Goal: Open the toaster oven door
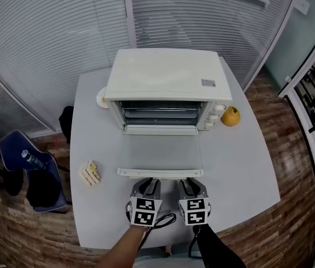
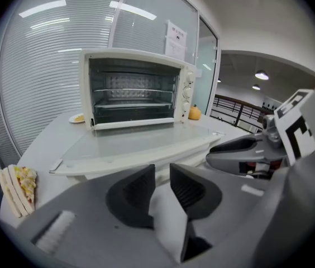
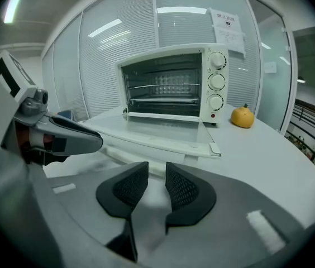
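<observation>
The white toaster oven (image 1: 163, 80) stands at the back of the table with its glass door (image 1: 160, 155) folded down flat toward me. The door's handle bar (image 1: 160, 173) lies along its near edge. My left gripper (image 1: 146, 182) and right gripper (image 1: 190, 182) sit side by side just in front of that handle, not touching it. In the left gripper view the jaws (image 2: 162, 172) stand slightly apart with nothing between them, and the oven (image 2: 132, 88) shows its racks. The right gripper (image 3: 156, 172) has the same small empty gap, facing the oven (image 3: 171, 85).
A sandwich (image 1: 90, 173) lies on the white table (image 1: 241, 161) left of the door. A yellow fruit (image 1: 230, 116) sits right of the oven, a small plate (image 1: 101, 98) at its left. A chair with a blue bag (image 1: 32, 166) stands off the table's left.
</observation>
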`<state>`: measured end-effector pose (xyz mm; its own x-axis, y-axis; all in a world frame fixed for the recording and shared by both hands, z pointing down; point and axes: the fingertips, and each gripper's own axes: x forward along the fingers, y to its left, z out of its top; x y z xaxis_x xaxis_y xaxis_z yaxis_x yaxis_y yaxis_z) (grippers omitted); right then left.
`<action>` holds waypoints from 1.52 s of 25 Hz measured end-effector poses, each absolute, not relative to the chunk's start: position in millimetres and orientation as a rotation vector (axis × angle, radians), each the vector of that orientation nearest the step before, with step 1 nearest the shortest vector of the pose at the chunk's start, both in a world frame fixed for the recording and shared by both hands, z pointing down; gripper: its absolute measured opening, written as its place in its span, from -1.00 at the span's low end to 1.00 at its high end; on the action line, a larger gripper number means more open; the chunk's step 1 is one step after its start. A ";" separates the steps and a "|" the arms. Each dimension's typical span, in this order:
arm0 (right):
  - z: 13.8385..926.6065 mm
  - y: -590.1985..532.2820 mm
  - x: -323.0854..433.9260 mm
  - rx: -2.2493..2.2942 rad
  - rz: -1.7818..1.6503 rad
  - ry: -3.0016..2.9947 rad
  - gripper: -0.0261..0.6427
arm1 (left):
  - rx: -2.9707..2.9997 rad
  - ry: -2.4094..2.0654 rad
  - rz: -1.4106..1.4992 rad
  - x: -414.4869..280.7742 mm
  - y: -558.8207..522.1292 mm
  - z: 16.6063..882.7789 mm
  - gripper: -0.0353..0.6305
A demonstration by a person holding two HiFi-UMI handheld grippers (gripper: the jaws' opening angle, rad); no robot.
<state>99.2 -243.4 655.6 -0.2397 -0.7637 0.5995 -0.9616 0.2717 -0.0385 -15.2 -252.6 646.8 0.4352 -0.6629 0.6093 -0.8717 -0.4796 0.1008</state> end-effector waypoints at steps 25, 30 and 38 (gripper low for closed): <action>676.3 -235.1 99.7 1.535 0.582 -2.054 -0.63 | 2.270 -1.271 0.719 -17.9 -242.8 671.6 -0.47; 668.1 -230.0 98.8 1.524 0.534 -2.070 -0.63 | 2.276 -1.287 0.704 -19.2 -237.6 666.7 -0.47; 626.2 -214.8 102.8 1.547 0.460 -2.167 -0.63 | 2.300 -1.368 0.644 -16.2 -226.8 635.7 -0.44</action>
